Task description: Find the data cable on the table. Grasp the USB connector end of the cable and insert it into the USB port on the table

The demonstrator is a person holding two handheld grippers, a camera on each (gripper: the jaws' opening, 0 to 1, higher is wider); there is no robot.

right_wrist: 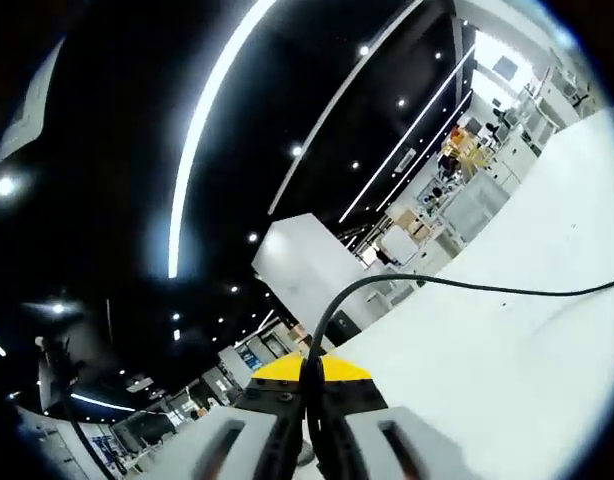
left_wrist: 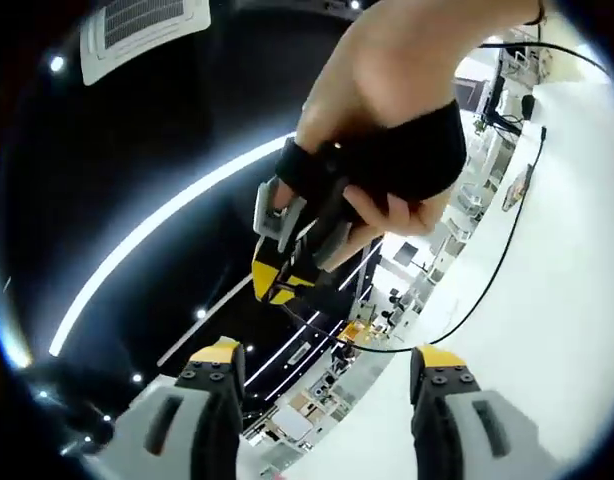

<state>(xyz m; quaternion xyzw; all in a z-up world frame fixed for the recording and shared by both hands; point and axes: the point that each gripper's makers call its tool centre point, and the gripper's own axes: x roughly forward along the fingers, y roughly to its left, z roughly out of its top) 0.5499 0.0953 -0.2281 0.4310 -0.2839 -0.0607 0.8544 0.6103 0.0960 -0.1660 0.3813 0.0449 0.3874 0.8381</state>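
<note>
While the right hand-held gripper point(right_wrist: 312, 378) clenches the black cable point(right_wrist: 467, 284), which trails over the white surface point(right_wrist: 507, 400), the left hand-held gripper point(left_wrist: 329, 352) hangs released; light and limp, the cable looks best gripped at its rigid USB connector

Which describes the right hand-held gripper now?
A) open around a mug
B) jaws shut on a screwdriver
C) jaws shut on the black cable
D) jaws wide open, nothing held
C: in the right gripper view, the right hand-held gripper has its jaws closed with the black cable pinched between them, and the cable trails off over the white table.
</note>
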